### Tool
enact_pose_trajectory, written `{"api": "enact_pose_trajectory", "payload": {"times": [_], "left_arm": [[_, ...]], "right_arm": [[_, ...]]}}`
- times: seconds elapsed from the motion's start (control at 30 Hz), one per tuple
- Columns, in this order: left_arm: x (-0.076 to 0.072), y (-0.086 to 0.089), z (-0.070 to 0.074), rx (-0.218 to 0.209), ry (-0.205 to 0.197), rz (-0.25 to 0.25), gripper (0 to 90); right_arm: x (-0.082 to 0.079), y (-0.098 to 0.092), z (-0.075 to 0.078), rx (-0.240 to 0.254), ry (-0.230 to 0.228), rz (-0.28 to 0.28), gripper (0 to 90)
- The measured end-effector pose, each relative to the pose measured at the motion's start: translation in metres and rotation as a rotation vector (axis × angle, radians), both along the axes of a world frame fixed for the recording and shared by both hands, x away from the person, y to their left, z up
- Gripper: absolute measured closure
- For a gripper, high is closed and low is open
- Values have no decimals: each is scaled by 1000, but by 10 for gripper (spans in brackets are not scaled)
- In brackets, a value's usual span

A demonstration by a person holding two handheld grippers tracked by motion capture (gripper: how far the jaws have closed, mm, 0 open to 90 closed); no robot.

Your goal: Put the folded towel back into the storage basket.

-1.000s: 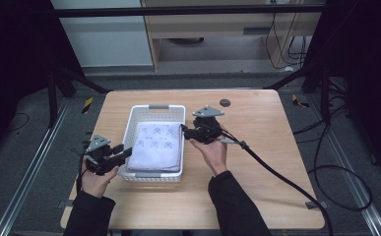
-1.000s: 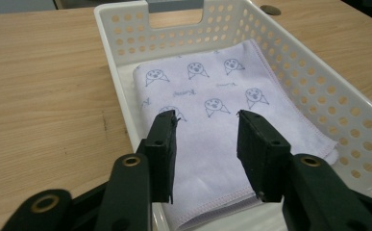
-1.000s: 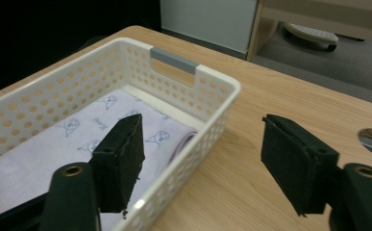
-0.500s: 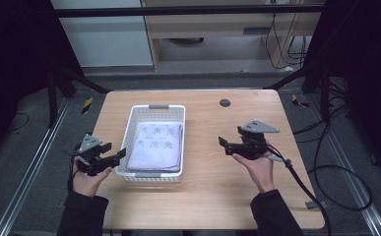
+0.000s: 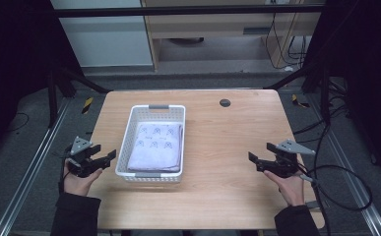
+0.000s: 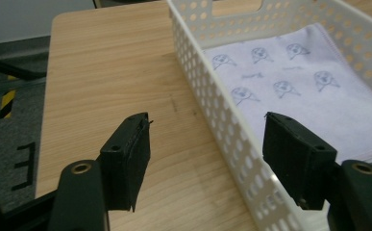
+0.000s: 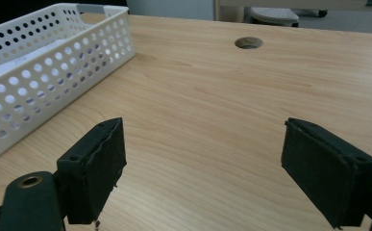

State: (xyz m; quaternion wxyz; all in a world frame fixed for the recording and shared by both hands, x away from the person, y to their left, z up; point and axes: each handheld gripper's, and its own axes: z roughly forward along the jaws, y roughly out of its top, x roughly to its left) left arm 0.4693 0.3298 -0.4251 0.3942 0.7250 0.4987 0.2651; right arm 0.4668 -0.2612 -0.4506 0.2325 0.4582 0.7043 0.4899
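Light wooden tabletop (image 5: 227, 147) edges sit close to both your wide-open, empty grippers, the left gripper (image 5: 104, 160) just beside the white perforated plastic basket (image 5: 129, 142) holding the folded lilac printed cloth (image 5: 156, 147) and the right gripper (image 5: 258, 161) near the right edge, whose jaws have just been opening, so a careless left swing could knock that basket askew.

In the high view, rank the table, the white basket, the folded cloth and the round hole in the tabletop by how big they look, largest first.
1. Table
2. White basket
3. Folded cloth, lying inside the basket
4. Round hole, by far the smallest

All lie at about the same level, so nearness to the camera hardly affects the order.
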Motion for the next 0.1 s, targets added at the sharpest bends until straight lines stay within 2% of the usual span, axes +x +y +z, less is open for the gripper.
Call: {"api": "enact_pose_trajectory", "payload": {"times": [0.1], "left_arm": [[1, 10, -7, 8, 11, 26, 331]], "right_arm": [[-5, -13, -8, 1, 2, -21, 155]]}}
